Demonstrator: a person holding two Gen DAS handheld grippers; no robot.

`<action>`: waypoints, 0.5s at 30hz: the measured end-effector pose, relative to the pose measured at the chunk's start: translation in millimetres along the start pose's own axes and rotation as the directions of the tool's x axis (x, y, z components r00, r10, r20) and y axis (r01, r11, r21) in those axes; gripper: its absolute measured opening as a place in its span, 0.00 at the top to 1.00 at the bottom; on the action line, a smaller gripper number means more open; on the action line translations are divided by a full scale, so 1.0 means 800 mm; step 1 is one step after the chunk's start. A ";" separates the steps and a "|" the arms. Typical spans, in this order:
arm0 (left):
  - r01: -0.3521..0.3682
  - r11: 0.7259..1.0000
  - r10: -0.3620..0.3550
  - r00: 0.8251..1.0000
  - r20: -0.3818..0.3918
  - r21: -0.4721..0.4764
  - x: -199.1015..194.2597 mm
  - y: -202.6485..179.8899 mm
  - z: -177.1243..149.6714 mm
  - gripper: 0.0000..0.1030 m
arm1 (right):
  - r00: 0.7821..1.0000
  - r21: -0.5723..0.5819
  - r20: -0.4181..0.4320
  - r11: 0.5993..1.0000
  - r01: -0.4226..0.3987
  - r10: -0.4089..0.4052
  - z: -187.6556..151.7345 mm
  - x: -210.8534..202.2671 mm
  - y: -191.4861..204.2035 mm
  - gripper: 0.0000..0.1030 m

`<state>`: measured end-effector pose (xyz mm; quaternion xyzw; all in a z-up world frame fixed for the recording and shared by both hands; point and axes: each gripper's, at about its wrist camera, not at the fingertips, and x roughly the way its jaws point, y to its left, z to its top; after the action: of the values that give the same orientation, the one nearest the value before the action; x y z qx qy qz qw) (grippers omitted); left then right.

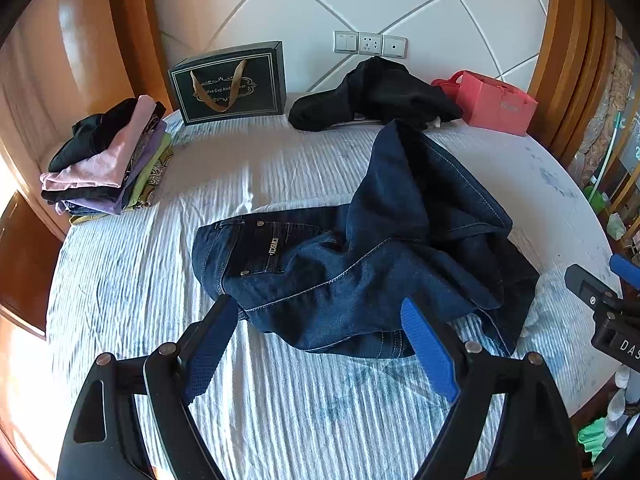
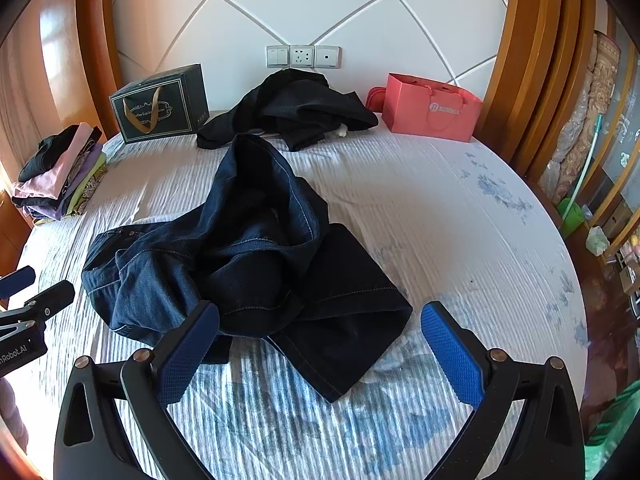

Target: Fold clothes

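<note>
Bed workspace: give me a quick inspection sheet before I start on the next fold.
Surface: bed sheet, white with blue print, wrinkled.
Job's things: jeans crumpled mid-bed, unfolded; black garment heaped by the headboard; stack of folded clothes at the bed's left edge.
Clutter: dark gift bag; pink bag.
Grippers: left gripper open, at the jeans' near edge; right gripper open, over a trouser leg; neither is holding anything.
Cables: nothing seen.
Surroundings: padded headboard with wall sockets, wooden frame.

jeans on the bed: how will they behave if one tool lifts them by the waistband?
Likely floppy: the jeans lie crumpled, one leg humped up in folds, so the legs should dangle and drag. Probably heavy for cloth: the denim looks thick, with stout seams. Unlikely to slip from the ribbed pads.
</note>
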<state>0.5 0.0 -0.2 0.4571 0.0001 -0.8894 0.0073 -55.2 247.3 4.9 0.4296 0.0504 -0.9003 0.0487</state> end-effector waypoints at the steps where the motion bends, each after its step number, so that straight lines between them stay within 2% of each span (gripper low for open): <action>1: 0.000 1.000 0.000 1.000 0.003 0.000 0.000 0.000 -0.001 0.18 | 1.000 0.001 0.000 1.000 -0.001 0.001 0.000 0.000 0.000 0.02; 15: -0.010 1.000 0.010 1.000 -0.005 0.002 0.007 0.002 0.001 0.18 | 1.000 0.016 -0.005 1.000 -0.014 0.014 0.002 0.003 0.001 0.02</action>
<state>-3.1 -1.7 -4.2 0.4592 -0.0032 -0.8882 0.0113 -57.9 246.6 3.7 0.4327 0.0403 -0.8991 0.0516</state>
